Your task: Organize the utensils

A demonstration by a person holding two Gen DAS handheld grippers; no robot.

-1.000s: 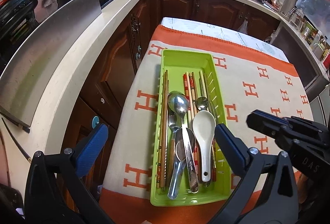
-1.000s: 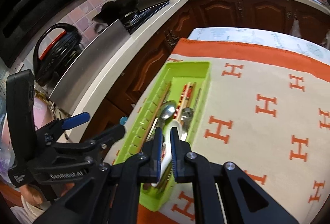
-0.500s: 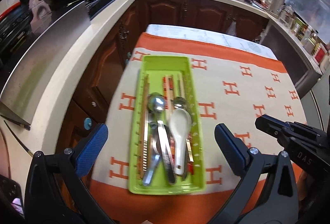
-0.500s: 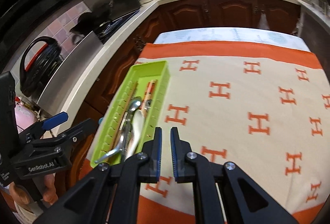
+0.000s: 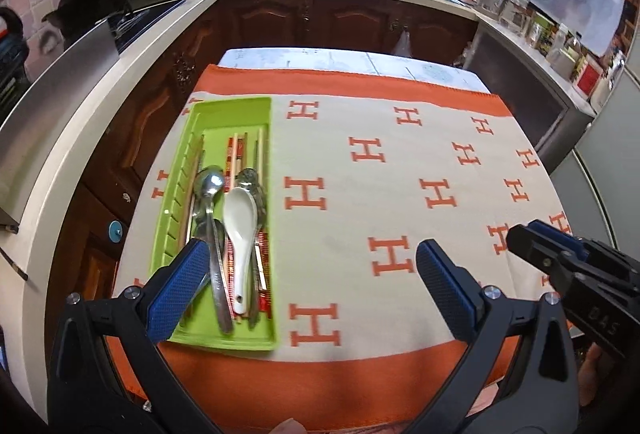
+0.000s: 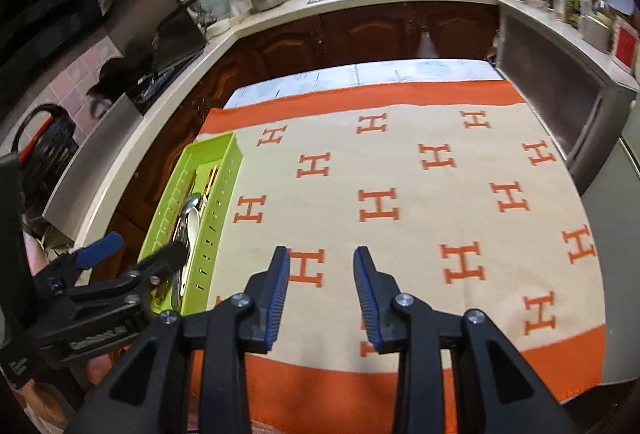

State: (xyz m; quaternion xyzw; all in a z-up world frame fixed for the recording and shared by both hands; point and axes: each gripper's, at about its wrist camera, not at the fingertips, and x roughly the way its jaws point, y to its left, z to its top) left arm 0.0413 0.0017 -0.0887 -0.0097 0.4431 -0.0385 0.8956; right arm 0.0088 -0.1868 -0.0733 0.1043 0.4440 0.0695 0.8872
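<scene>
Nearest to me, my left gripper (image 5: 312, 270) hangs above the front edge of the counter with its jaws spread wide and nothing between them; one blue pad sits over the near end of the tray, the other over bare cloth, so I judge it is parked rather than reaching. My right gripper (image 6: 321, 274) hovers over the middle of the orange-and-cream cloth printed with H letters (image 6: 400, 170), its jaws parted to a moderate gap and likewise empty.

Beyond my left pad lies the long lime-green plastic tray (image 5: 236, 106), set lengthwise along the left side of the cloth, where either gripper can reach it from the front. Inside it, the white ceramic soup spoon (image 5: 240, 222) rests bowl-up on top of the pile, with steel spoons (image 5: 210, 186) beside and under it and the red-patterned and pale wooden chopsticks (image 5: 240, 150) running the tray's length beneath. All the utensils point the same way along the tray, which is why they fit in it.

The cloth outside the tray carries no loose utensil, so I judge the sorting close to done.
</scene>
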